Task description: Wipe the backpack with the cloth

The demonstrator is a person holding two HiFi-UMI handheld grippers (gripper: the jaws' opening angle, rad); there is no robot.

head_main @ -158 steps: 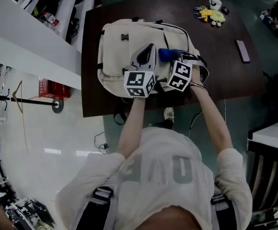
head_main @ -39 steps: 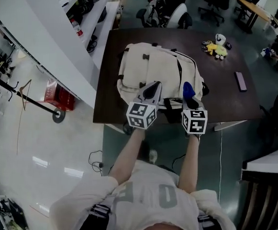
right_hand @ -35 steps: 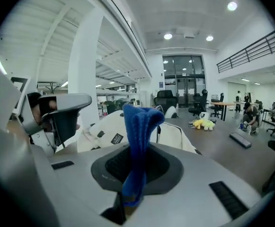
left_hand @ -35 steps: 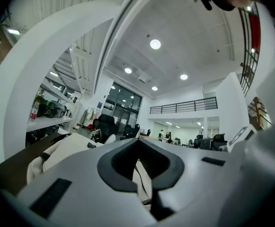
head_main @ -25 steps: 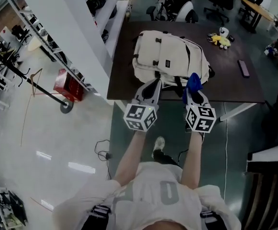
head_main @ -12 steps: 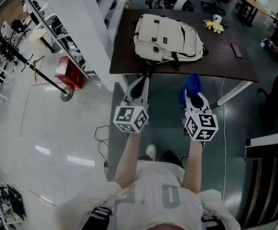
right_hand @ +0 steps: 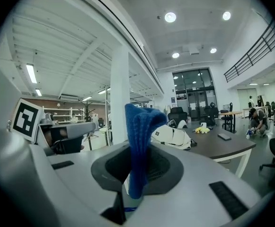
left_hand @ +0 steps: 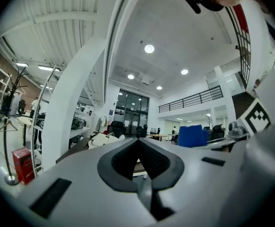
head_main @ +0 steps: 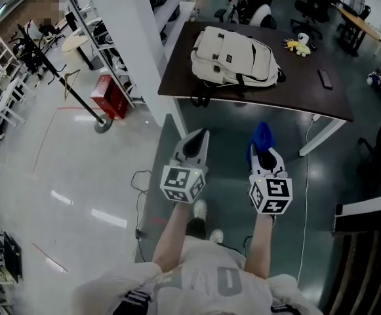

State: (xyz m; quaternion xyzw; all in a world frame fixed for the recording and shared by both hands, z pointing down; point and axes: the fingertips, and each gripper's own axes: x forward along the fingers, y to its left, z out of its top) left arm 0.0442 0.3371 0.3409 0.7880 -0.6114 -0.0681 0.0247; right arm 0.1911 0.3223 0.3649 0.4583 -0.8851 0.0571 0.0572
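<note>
The right gripper [head_main: 265,157] is pinching a blue knitted cloth [right_hand: 138,141]; the left gripper [head_main: 195,144] is pressing its jaws together (nothing between). The cream fabric backpack [head_main: 235,56] is lying well ahead of both, on a dark table [head_main: 308,97].

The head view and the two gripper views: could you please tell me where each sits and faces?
Head view: on the person's head, looking steeply down at floor and table; shows both forearms, the left hand-held gripper and right hand-held gripper.
Left gripper view: rides the left one, looking level along its shut jaws toward the table.
Right gripper view: rides the right one, looking along jaws shut on the cloth.
Shared: head and right gripper views both show the backpack.
</note>
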